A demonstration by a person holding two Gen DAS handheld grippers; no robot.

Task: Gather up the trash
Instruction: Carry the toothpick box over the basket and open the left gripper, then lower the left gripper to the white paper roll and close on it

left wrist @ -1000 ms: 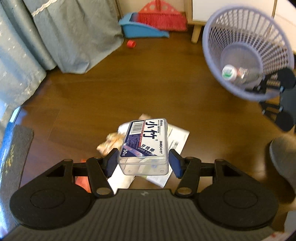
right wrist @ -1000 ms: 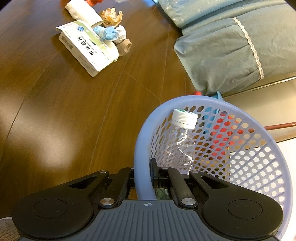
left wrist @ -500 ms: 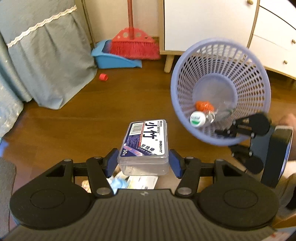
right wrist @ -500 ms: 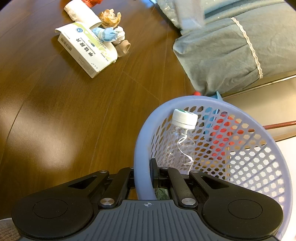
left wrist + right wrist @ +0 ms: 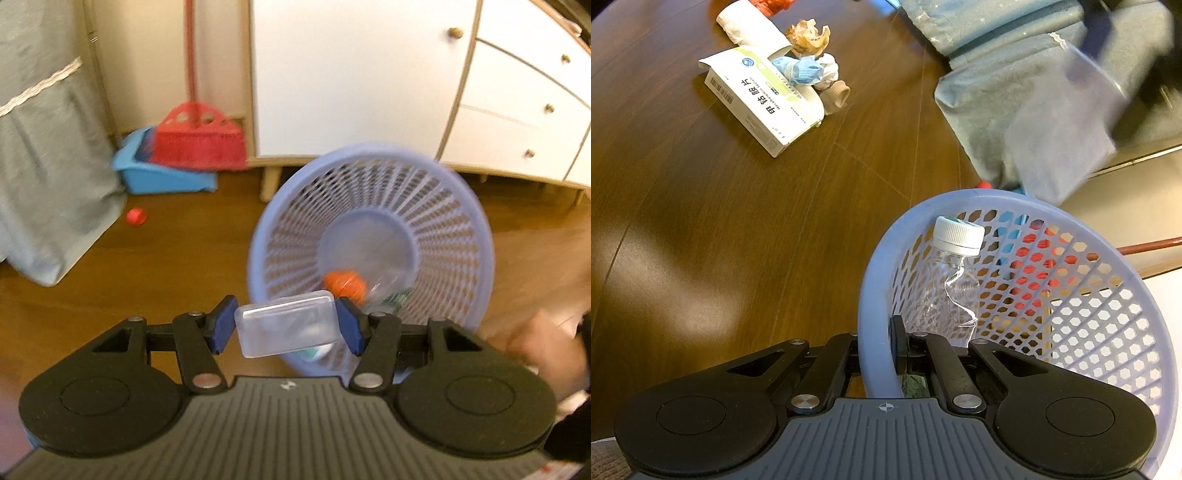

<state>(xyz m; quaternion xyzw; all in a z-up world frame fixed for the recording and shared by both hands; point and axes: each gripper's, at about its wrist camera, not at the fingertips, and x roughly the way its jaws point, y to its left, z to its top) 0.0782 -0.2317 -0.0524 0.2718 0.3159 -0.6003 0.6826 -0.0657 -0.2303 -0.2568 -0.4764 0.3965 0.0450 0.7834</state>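
Observation:
My left gripper (image 5: 286, 325) is shut on a clear plastic box (image 5: 286, 328), its blue pads pressing both ends. The box hangs right in front of the near rim of the lilac mesh basket (image 5: 461, 221), which is tilted with its mouth toward me. Inside the basket lie an orange piece (image 5: 345, 282) and a clear bottle (image 5: 955, 284) with a white cap. My right gripper (image 5: 886, 354) is shut on the basket's rim (image 5: 871, 295), one finger outside, one inside. In the right wrist view the box shows as a blur (image 5: 1089, 77) at the upper right.
On the wooden floor lie a white medicine carton (image 5: 757, 99), a paper roll (image 5: 746, 22), crumpled paper (image 5: 809, 35) and a blue mask (image 5: 799, 68). A red broom (image 5: 195, 136), a blue dustpan (image 5: 162, 177), a red cap (image 5: 136, 216), grey bedding (image 5: 44, 155) and a white cabinet (image 5: 369, 74) stand around.
My left gripper has carried the clear box up from above the floor litter and over to the basket's mouth, tilting it end-on. The right gripper and basket have kept still.

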